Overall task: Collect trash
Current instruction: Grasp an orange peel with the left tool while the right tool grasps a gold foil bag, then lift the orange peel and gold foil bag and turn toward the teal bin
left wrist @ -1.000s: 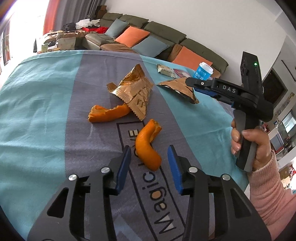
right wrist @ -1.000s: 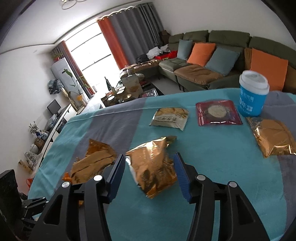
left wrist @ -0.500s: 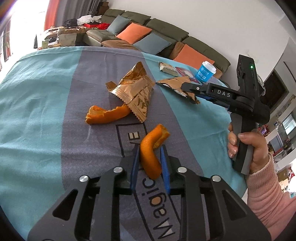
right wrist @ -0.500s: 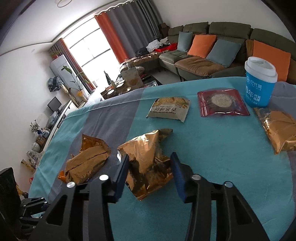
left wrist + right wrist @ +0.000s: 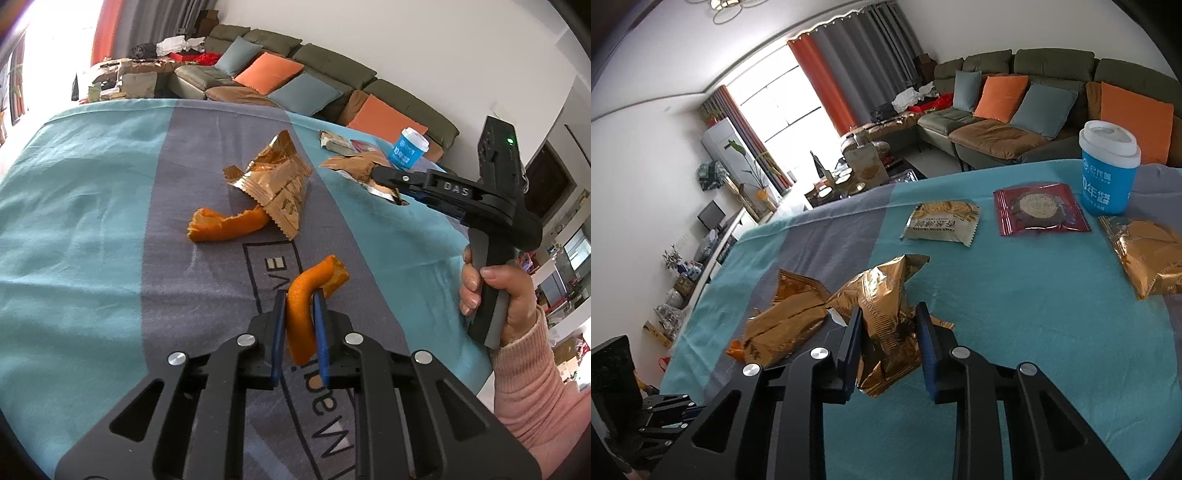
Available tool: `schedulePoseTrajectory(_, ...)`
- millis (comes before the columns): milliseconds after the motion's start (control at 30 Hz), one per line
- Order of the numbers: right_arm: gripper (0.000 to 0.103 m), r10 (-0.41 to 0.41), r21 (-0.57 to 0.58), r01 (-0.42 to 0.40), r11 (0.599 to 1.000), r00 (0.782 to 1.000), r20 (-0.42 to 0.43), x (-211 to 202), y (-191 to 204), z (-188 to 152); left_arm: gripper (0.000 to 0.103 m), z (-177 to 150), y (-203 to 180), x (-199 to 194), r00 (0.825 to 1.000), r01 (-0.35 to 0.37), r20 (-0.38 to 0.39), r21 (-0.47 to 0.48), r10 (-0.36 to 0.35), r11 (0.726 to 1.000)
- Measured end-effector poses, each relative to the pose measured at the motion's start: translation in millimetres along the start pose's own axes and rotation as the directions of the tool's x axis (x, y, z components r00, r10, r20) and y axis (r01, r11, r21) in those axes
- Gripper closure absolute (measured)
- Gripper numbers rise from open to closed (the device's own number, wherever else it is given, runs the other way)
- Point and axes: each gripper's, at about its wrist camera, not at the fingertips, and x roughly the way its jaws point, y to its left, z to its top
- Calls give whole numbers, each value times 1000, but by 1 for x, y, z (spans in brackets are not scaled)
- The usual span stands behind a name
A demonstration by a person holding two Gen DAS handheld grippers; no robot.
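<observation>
Left wrist view: left gripper (image 5: 300, 328), jaws just closing, now pinched on 1 curved orange peel (image 5: 306, 295), waxy and stiff, gripped mid-length, probably for a balanced lift off the tablecloth (image 5: 74, 221). 2nd peel (image 5: 225, 227) lies beside a crinkled gold wrapper (image 5: 275, 181).

Right wrist view: right gripper (image 5: 888, 339), jaws just closing, narrow around 1 crumpled gold foil bag (image 5: 882, 306); pads appear to press its folds. Sealed snack packets (image 5: 942, 223) and a lidded blue cup (image 5: 1108, 173) stand well apart.
</observation>
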Motion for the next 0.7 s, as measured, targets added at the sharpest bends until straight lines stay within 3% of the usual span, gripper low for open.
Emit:
schedulePoseTrajectory(367, 77, 93, -28, -92, 995, 995, 47, -22, 25, -8, 89, -9, 6, -34, 997, -47, 61, 9, 47, 999)
schedulePoseTrajectory(700, 77, 188, -100, -183, 978, 981, 41, -28, 67, -15, 89, -18, 24, -68, 990, -82, 116, -39, 86, 996)
